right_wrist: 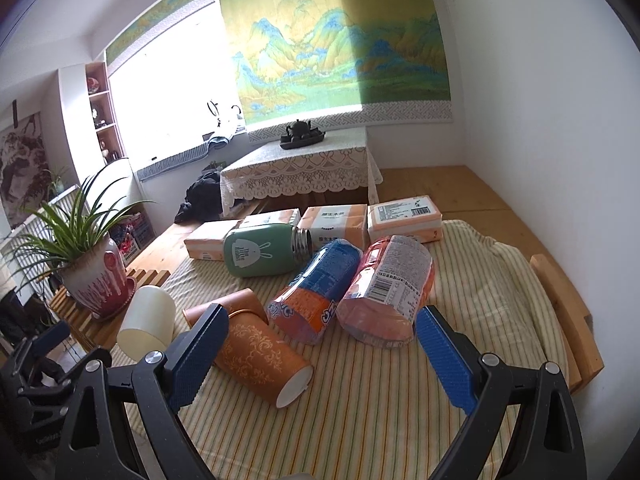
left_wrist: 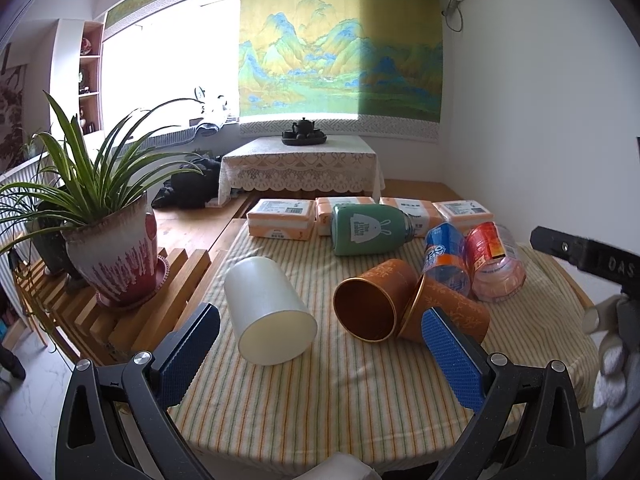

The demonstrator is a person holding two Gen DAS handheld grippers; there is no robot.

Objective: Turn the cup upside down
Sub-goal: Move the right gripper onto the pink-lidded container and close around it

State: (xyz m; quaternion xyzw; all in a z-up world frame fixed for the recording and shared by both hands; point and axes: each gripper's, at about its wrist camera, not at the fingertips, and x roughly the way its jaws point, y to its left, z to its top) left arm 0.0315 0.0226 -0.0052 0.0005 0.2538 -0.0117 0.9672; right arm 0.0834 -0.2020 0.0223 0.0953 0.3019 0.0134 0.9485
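Both my tongs are wide open and holding nothing: left tongs (left_wrist: 320, 350) hang low over the striped cloth (left_wrist: 360, 392), right tongs (right_wrist: 316, 356) likewise. Nearest my left tongs, between the pads but toward the left one, lies the white cup (left_wrist: 268, 312) on its side, mouth facing me, not touched. It's plain, smooth, slightly tapered, looks light, probably plastic. Main risk as I judge it: a round cup on its side rolls away when a pad nudges it, or slips out of a pinch on the smooth taper. Just ahead near my right pad lie two brown cups (left_wrist: 400, 304), touching each other; a wide sweep could knock them. Beyond those, two bottles (left_wrist: 472, 260) and a green flask (left_wrist: 368, 232) also lie loose and could roll. Farthest are the tissue packs (left_wrist: 280, 220).
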